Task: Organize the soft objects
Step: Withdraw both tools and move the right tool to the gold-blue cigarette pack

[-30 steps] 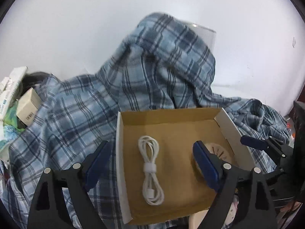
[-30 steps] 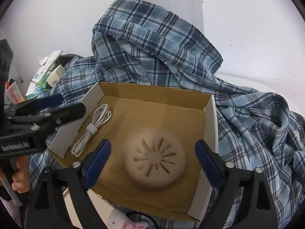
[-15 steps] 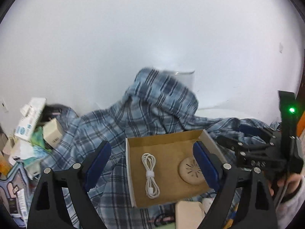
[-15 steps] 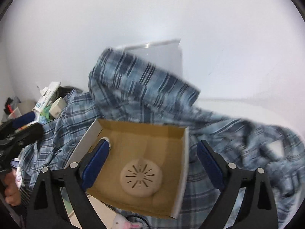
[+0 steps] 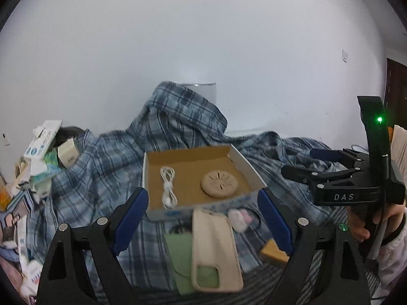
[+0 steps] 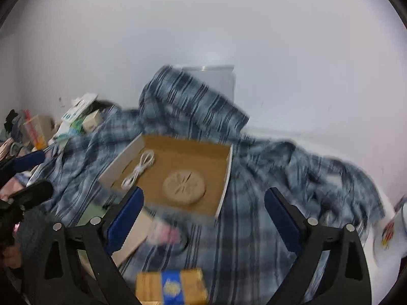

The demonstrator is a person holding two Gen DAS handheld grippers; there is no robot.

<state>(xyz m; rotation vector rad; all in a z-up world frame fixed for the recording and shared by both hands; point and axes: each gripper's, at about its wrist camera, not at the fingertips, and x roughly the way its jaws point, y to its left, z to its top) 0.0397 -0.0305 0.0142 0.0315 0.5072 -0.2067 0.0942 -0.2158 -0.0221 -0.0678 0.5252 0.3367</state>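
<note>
Plaid shirt (image 5: 106,167) lies rumpled beneath cardboard box (image 5: 152,213).

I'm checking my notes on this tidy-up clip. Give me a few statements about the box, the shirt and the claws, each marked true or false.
1. The cardboard box holds a white cable and a round tan disc. True.
2. The plaid shirt is folded inside the box. False: it lies spread under and around it.
3. The left claw grips the phone case. False: it is open, empty.
4. The right claw is open. True.
</note>
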